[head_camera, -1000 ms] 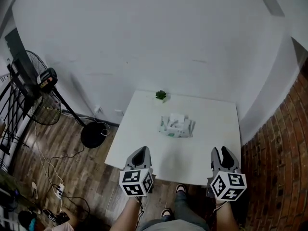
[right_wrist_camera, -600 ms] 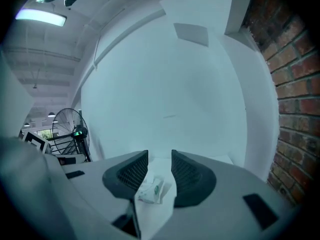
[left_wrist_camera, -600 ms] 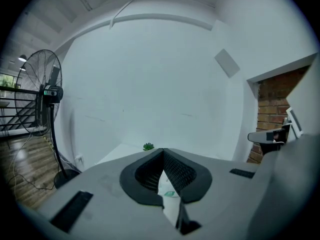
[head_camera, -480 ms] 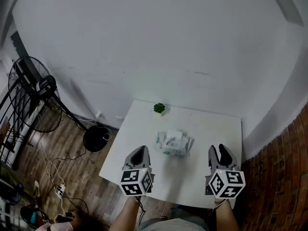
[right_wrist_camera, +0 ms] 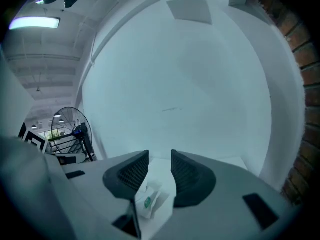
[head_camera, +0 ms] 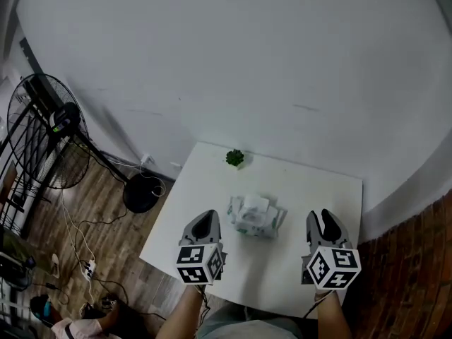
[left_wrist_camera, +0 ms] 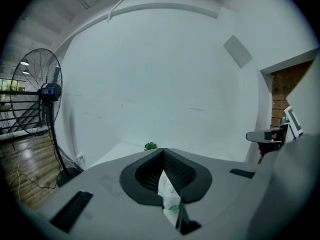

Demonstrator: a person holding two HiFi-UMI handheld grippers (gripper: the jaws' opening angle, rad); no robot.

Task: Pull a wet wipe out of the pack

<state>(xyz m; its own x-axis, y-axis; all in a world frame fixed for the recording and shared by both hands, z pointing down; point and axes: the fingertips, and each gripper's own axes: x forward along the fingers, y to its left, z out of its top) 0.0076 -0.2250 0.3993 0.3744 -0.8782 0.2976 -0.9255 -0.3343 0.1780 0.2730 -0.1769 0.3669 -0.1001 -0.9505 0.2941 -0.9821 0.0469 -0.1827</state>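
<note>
While the wet wipe pack point(head_camera: 256, 216) lies flat near the middle of the white table point(head_camera: 332, 189), neither gripper touches it. Pack: white with green print, a pale raised fold on its top. Left gripper point(head_camera: 207, 218), head view: near the pack's left end, apart from it, pointing toward the wall. Left gripper view: the jaw tips of the left gripper point(left_wrist_camera: 162, 151) meet in a closed point with nothing clamped; the pack point(left_wrist_camera: 170, 201) shows beyond, through the slit below the tips. Right gripper point(head_camera: 321, 218), head view: well apart from the pack's right end, level with the left one. Right gripper view: the jaws of the right gripper point(right_wrist_camera: 160, 156) stand parted, nothing between them; the pack point(right_wrist_camera: 150, 199) lies ahead and to their left on the table. Small green plant point(head_camera: 234, 158): at the table's far edge, beyond the pack. Standing fan point(head_camera: 42, 136): on the wood floor point(head_camera: 85, 224) left of the table, its round base point(head_camera: 141, 196) beside the table's corner. White wall point(head_camera: 247, 62): behind the table.
</note>
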